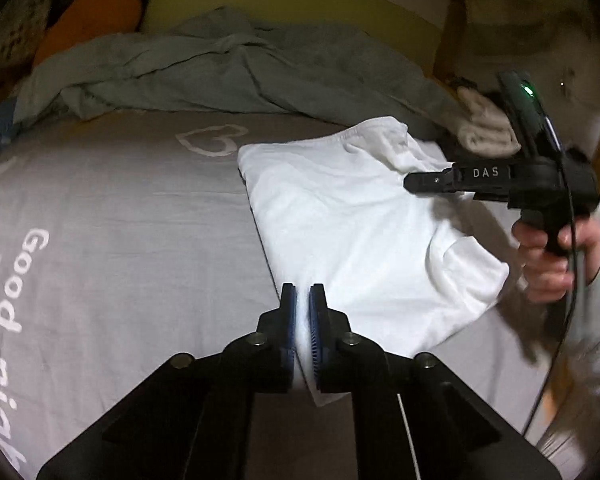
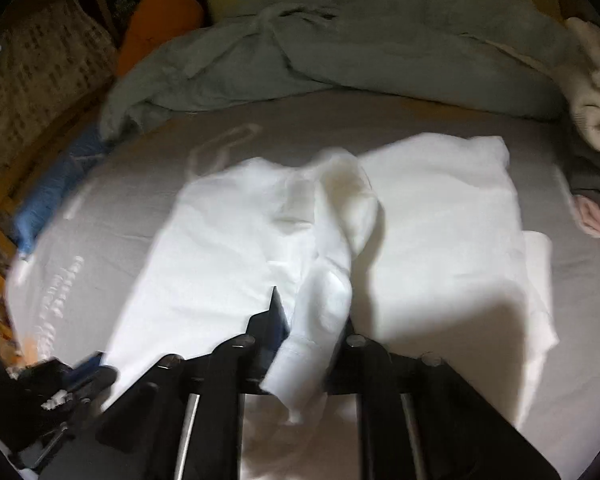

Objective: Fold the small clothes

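A white garment [image 1: 360, 220] lies partly folded on a grey printed bed sheet [image 1: 100, 220]. My left gripper [image 1: 303, 300] is shut on the garment's near corner, with white cloth pinched between its blue pads. In the left wrist view my right gripper [image 1: 410, 182] reaches in from the right over the garment's far side, held by a person's hand [image 1: 548, 256]. In the blurred right wrist view, the right gripper [image 2: 312, 312] is shut on a bunched ridge of the white garment [image 2: 440, 220]. The cloth hides its right finger.
A crumpled grey-green blanket [image 1: 220, 68] fills the far side of the bed, with an orange cushion [image 1: 96, 12] behind it. A cream cloth pile [image 1: 484, 124] sits at the far right and a pink item [image 2: 596, 216] beside it. A wooden bed frame [image 1: 452, 24] borders the right.
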### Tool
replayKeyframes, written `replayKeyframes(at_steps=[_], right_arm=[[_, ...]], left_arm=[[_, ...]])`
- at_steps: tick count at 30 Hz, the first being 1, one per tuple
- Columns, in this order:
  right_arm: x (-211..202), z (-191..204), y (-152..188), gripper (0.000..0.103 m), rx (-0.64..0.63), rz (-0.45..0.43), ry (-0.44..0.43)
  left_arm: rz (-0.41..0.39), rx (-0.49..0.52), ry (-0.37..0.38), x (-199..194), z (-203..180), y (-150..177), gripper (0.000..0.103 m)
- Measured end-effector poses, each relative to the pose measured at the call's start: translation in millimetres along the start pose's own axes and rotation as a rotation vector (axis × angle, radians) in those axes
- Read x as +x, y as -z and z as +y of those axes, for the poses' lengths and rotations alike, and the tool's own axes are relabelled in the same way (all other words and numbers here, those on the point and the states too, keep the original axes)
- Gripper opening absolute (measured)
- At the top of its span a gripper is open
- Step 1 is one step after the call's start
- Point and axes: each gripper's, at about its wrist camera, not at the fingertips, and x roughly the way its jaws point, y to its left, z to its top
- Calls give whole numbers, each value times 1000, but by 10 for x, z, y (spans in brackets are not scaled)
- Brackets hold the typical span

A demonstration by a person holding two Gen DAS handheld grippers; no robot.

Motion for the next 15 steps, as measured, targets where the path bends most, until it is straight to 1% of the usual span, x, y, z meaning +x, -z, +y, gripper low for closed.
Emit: replayKeyframes(at_steps=[1,3,4,5,6,7,8,9,10,12,14,15], right_arm=[[-41,42,-3,12,-8,-38,3],[-115,145,-17,12,-55,-93,14],[-123,167,-21,12,-63,-97,18],[-69,166,-28,12,-59,-78,32],[12,135,-37,17,-44,-40,47],[79,92,-38,22,-26,-6,55],[165,22,-20,37,1,30,74],[177,-22,2,48,13,31,92],[133,-35,29,52,9,4,107],[-57,-3,80,75,-17,-77,178],[-270,-36,138,82,-11,-145,240],[-428,-80,178,82,4,-180,252]], left_arm=[[-5,0,-2,-9,-2,-1,6],[-2,33,-27,2,-45,22,6],[2,47,-41,18,-65,38,6],[14,63,-62,47,-93,55,6],[26,78,-82,71,-119,63,6],[31,90,-96,83,-141,67,6],[26,104,-106,75,-160,78,6],[20,116,-112,68,-175,89,6],[12,122,-112,57,-180,98,6],[-20,119,-88,28,-147,106,8],[-35,100,-61,-4,-99,93,9],[-51,92,-45,-41,-87,79,12]])
